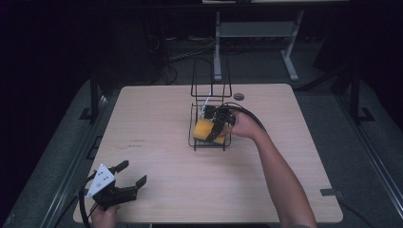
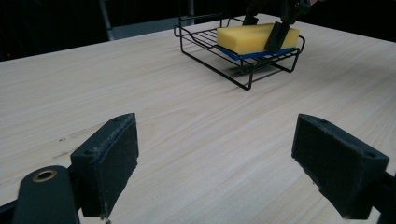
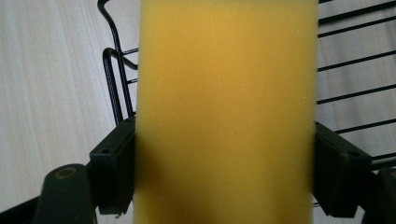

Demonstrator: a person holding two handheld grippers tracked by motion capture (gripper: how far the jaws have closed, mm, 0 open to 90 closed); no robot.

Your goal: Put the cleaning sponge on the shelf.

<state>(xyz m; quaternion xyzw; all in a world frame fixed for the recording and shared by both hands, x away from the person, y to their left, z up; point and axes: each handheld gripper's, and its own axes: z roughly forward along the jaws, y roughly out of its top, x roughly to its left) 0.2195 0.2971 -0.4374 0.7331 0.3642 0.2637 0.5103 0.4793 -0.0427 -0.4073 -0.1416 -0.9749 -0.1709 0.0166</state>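
wooden table (image 1: 157, 118), dark room around it. black wire rack (image 1: 210, 124) sitting near the table's middle, a bit toward the far side, tall wire loop handle rising at its back end.

yellow sponge (image 1: 205, 130) lying in the rack's tray, blue layer on the underside visible from the left gripper view (image 2: 256, 37). from there the sponge rests flat on the wire floor, long side across the tray.

right gripper (image 1: 218, 128) reaching into the rack from the right, hand (image 1: 243, 125) behind it, forearm stretching back to the bottom edge. jaws on either side of the sponge, pads pressed against its two long faces in the right gripper view (image 3: 224, 112), so grasping the sponge. sponge not visibly squashed. rack wires (image 3: 116, 79) showing behind and to both sides of the sponge in that view; bare wood at far left.

left gripper (image 1: 129, 175) low at the near left corner of the table, well apart from the rack, grey three-cornered plate on top, cable looping off the table edge. jaws spread wide, released, nothing between them but bare tabletop (image 2: 187, 126). pointed toward the rack (image 2: 243, 56), which sits far up the frame in its own view.

small dark round disc (image 1: 239, 96) on the table near the far edge, just beyond the rack. metal stand legs (image 1: 256, 33) on the floor past the table.
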